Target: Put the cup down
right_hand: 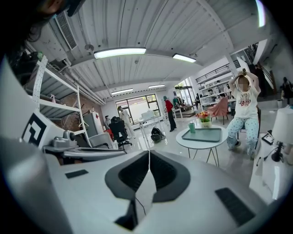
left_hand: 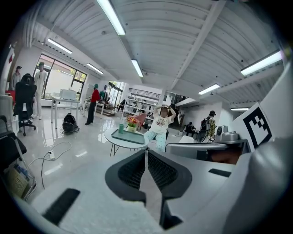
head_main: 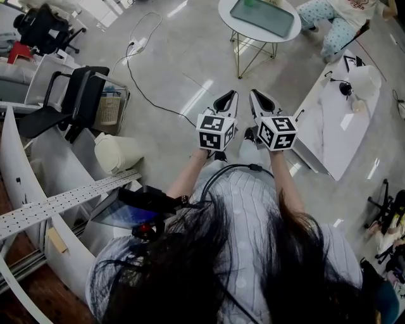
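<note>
A small green cup (left_hand: 121, 128) stands on a green tray (left_hand: 128, 135) on a round white table (left_hand: 114, 139), far ahead of me. In the right gripper view the cup (right_hand: 192, 127) stands at the tray's (right_hand: 203, 134) left end. Seen from the head view, the tray (head_main: 262, 16) and the round table (head_main: 231, 22) lie at the top. My left gripper (head_main: 226, 100) and right gripper (head_main: 261, 101) are held side by side in the air, well short of the table. The left gripper (left_hand: 146, 151) is shut with nothing in it. The right gripper (right_hand: 149, 151) is likewise shut and holds nothing.
A person (head_main: 332, 22) sits behind the round table. A long white desk (head_main: 342, 120) with a lamp stands at the right. A black office chair (head_main: 69, 101), a basket (head_main: 109, 109) and a metal shelf (head_main: 57, 202) are at the left. A cable (head_main: 136, 69) crosses the floor.
</note>
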A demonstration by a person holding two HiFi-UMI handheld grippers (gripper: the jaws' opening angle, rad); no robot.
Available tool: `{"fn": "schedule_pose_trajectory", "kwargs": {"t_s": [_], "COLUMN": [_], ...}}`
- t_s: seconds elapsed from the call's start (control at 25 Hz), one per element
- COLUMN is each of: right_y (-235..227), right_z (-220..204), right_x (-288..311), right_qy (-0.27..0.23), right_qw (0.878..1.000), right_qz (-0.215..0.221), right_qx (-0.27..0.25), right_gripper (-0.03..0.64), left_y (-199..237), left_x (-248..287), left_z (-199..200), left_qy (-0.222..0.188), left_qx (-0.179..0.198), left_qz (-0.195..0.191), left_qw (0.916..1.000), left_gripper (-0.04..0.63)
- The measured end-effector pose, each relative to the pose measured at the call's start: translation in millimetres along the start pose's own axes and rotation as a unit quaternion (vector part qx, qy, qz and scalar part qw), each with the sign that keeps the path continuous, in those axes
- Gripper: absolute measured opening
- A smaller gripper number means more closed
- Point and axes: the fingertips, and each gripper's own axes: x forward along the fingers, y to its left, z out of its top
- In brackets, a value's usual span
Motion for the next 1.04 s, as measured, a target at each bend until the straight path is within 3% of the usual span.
{"fn": "schedule_pose_trajectory", "kwargs": {"t_s": [1.04], "right_y": [-0.7], "right_z": [2.4], "right_x": [-14.6], "right_qy": [-0.006], "right_qw": [1.0], "right_qz": [0.002], "right_qx": [-0.005], "right_gripper": [0.034], "left_y": [-18.4], "left_x": [3.8], "left_z": [4.7], "left_qy": [-0.011], "left_qx": [0.01], "left_qz": [-0.009], "left_qw": [0.9998], "left_gripper": [0.018]}}
